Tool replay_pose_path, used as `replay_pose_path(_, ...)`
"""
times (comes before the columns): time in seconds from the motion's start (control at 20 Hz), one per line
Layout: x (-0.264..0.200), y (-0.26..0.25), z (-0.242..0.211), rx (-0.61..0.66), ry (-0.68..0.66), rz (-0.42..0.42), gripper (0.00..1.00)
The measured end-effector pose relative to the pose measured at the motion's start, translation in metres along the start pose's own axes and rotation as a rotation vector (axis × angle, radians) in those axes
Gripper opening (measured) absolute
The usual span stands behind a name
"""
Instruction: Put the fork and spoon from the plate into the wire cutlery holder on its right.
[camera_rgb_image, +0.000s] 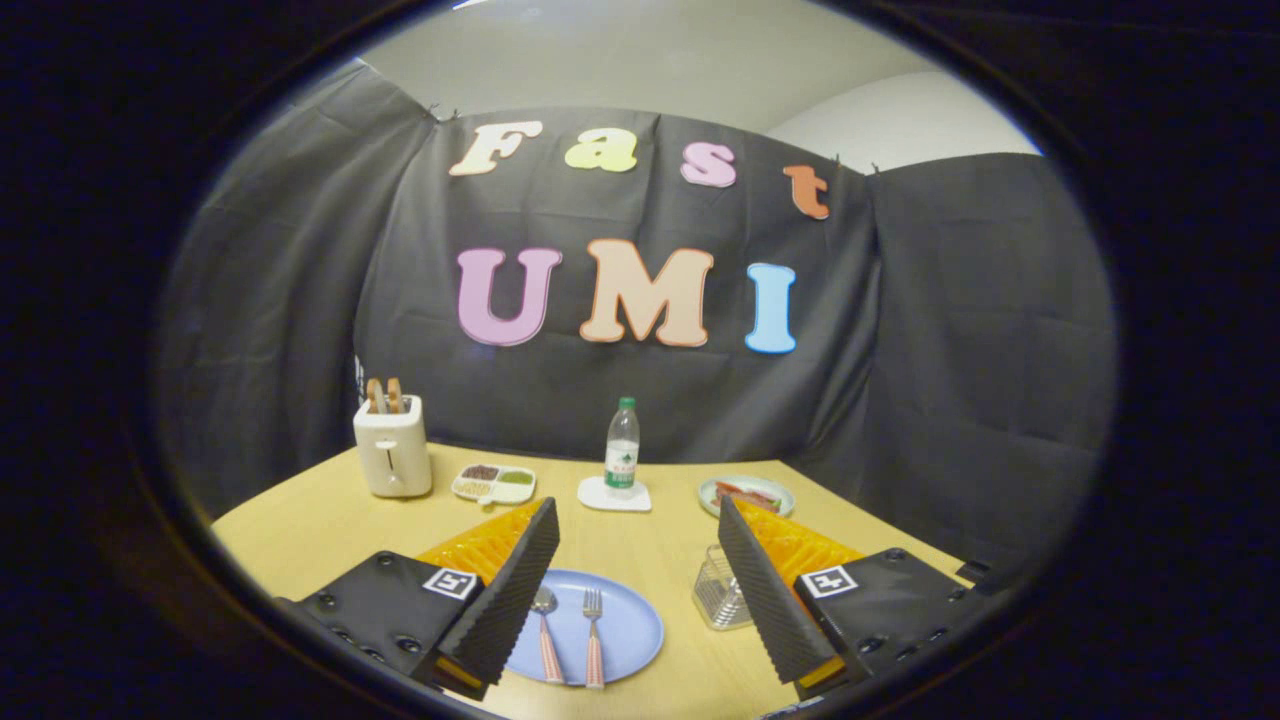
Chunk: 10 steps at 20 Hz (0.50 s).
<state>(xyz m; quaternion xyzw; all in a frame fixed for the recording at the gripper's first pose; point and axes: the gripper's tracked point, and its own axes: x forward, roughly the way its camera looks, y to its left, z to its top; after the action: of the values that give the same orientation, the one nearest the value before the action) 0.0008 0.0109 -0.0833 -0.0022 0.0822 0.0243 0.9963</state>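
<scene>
Claw (637, 535) released, its fingers spread wide and gripping nothing as I hold it above the near edge of the pale wooden tabletop (310, 540). Between the fingers lies the round blue plate (630, 630), with the pink-handled metal spoon (546, 632) left of the pink-handled metal fork (594, 635). Just right of the plate, against the right finger, stands the wire cutlery holder (718, 592).

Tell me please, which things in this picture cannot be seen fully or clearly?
- Wire cutlery holder, gripper view: its right side is hidden behind one finger of the open tongs.
- Blue plate: its left rim is covered by the other finger.
- Spoon and fork: handle pattern too small to tell.
- Sectioned dish and far plate: contents too small to name.
</scene>
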Motion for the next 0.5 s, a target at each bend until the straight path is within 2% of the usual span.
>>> replay_pose_path(0.5,0.011,0.009,-0.123,-0.003,0.255,0.080,1.00)
